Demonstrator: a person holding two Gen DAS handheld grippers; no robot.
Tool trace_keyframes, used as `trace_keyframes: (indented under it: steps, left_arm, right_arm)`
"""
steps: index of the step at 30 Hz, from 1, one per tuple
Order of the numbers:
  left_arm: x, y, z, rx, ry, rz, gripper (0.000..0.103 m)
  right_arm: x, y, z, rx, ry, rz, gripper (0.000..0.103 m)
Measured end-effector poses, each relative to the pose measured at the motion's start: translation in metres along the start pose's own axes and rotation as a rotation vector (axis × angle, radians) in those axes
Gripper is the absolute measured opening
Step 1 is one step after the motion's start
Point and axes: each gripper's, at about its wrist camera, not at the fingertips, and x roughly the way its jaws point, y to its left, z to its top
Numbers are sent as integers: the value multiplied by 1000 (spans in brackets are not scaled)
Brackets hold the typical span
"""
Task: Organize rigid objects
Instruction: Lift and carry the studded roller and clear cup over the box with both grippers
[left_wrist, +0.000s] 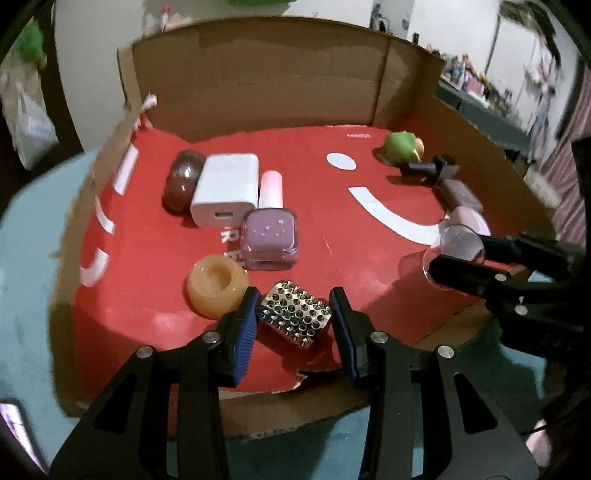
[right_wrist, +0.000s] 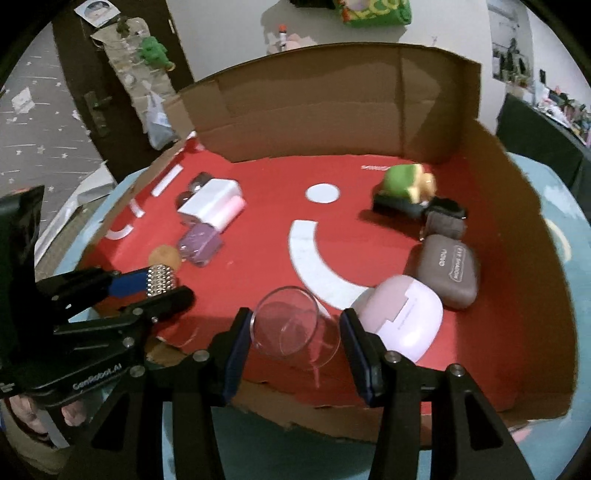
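Note:
My left gripper (left_wrist: 294, 297) is shut on a silver studded box (left_wrist: 293, 314), low over the near edge of the red-lined cardboard tray (left_wrist: 258, 74). The same box (right_wrist: 160, 282) shows in the right wrist view between that gripper's fingers. My right gripper (right_wrist: 295, 314) is shut on a clear plastic cup (right_wrist: 291, 325) that lies on its side just above the red floor. The cup (left_wrist: 456, 247) appears at the right of the left wrist view too. An orange round jar (left_wrist: 216, 284) sits just left of the studded box.
On the left of the tray lie a purple nail polish bottle (left_wrist: 269, 236), a white charger (left_wrist: 225, 188) and a glossy brown piece (left_wrist: 184, 181). On the right lie a pink case (right_wrist: 400, 317), a brown eye-shadow case (right_wrist: 447, 271) and a green toy (right_wrist: 406, 181). Cardboard walls stand behind and beside.

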Motion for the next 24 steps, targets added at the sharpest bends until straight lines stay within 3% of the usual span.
trace_keyframes:
  steps: [3, 24]
  left_arm:
    - [2, 0, 1, 14, -6, 54, 37]
    - [5, -1, 3, 11, 0, 58, 37]
  right_arm:
    - [0, -1, 1, -7, -1, -14, 51]
    - [0, -2, 1, 7, -3, -6, 52]
